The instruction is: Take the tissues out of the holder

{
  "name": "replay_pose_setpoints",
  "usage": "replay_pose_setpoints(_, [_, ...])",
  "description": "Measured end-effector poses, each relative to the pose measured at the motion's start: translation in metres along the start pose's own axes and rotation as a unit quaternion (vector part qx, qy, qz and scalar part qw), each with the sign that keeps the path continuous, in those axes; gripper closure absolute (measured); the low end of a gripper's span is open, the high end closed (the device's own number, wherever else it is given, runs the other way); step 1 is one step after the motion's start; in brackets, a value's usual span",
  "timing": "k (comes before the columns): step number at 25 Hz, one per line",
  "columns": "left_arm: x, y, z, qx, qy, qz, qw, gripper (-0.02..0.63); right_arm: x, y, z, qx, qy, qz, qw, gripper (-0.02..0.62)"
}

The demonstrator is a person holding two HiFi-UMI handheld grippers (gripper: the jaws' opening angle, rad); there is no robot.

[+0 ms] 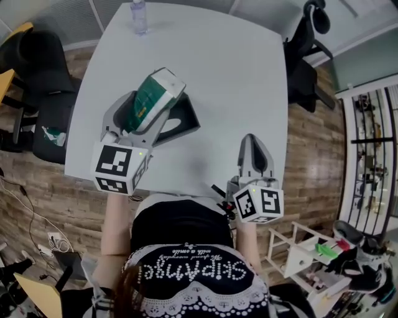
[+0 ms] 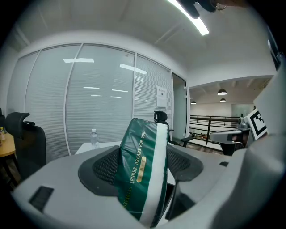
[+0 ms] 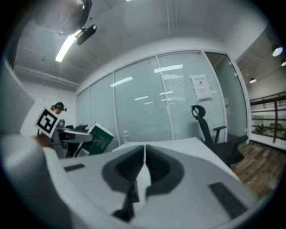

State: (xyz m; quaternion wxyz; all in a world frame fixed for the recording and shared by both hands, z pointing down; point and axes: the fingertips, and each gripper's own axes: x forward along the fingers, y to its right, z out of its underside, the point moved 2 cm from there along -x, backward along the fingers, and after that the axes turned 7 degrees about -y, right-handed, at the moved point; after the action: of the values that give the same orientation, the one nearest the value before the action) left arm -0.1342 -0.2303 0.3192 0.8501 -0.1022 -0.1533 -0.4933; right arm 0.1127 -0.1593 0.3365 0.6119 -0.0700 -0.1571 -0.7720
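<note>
We see the left gripper (image 1: pixel 144 110) lifted above the white table (image 1: pixel 236 74), pointing almost level. Its jaws stand wide and are clamped on the tissue pack (image 2: pixel 140 170). The pack is a soft, rectangular packet in glossy green film with a white stripe and gold lettering, and it tilts between the dark, mesh-textured pads. In the head view it hangs over the left half of the table, just beside the black holder (image 1: pixel 185 119), which rests on the table (we cannot tell whether the two touch). The right gripper (image 3: pixel 144 163), smooth pale grey plastic, is held near the table's near edge at the right with its jaws pressed together on nothing. A clear water bottle (image 1: pixel 138 15) stands at the far edge.
</note>
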Motion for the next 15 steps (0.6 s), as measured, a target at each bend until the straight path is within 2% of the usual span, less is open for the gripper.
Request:
replay_pose_setpoints(8, [-0.034, 0.004, -0.006, 0.0, 0.047, -0.022, 0.9987, 0.252, -0.02, -0.001, 0.003, 0.004, 0.021, 0.006, 1.0, 0.56])
replay_pose_setpoints(15, [-0.061, 0.019, -0.014, -0.009, 0.084, -0.052, 0.9951, 0.252, -0.036, 0.002, -0.01, -0.007, 0.033, -0.014, 0.999, 0.561])
